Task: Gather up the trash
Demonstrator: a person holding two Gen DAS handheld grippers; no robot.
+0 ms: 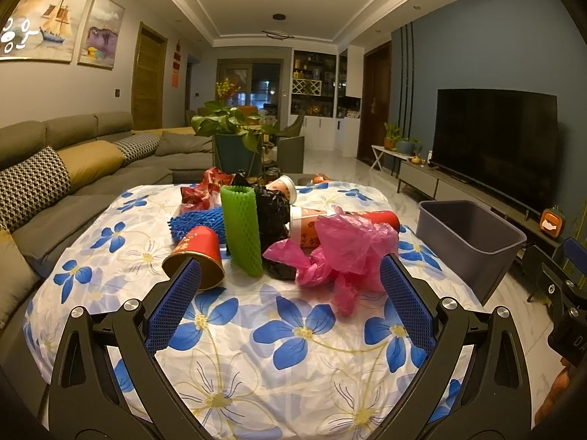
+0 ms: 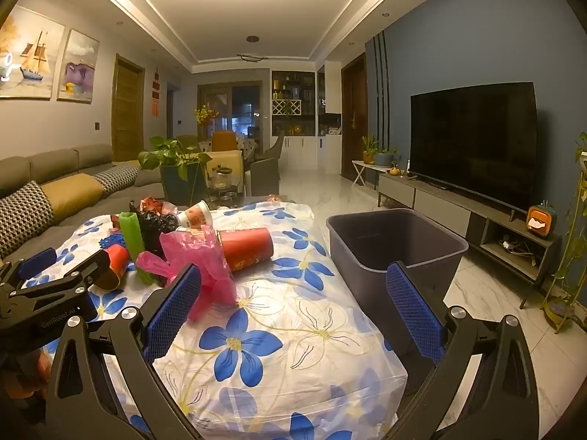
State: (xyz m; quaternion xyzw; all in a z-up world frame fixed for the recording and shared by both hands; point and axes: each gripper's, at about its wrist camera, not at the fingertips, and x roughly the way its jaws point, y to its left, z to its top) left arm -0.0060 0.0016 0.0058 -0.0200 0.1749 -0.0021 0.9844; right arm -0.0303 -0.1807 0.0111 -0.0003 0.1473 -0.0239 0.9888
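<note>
A heap of trash lies on the flowered tablecloth: a pink plastic bag, a green foam net sleeve, a black bag, a blue foam net, and red paper cups. My left gripper is open just in front of the heap, its left pad by the nearest red cup, nothing between the fingers. My right gripper is open over the table's right part, the pink bag by its left pad. A grey bin stands empty to the right of the table.
A grey sofa runs along the left. A potted plant stands behind the table. A TV on a low cabinet lines the right wall, with tiled floor between it and the bin. The left gripper body shows in the right wrist view.
</note>
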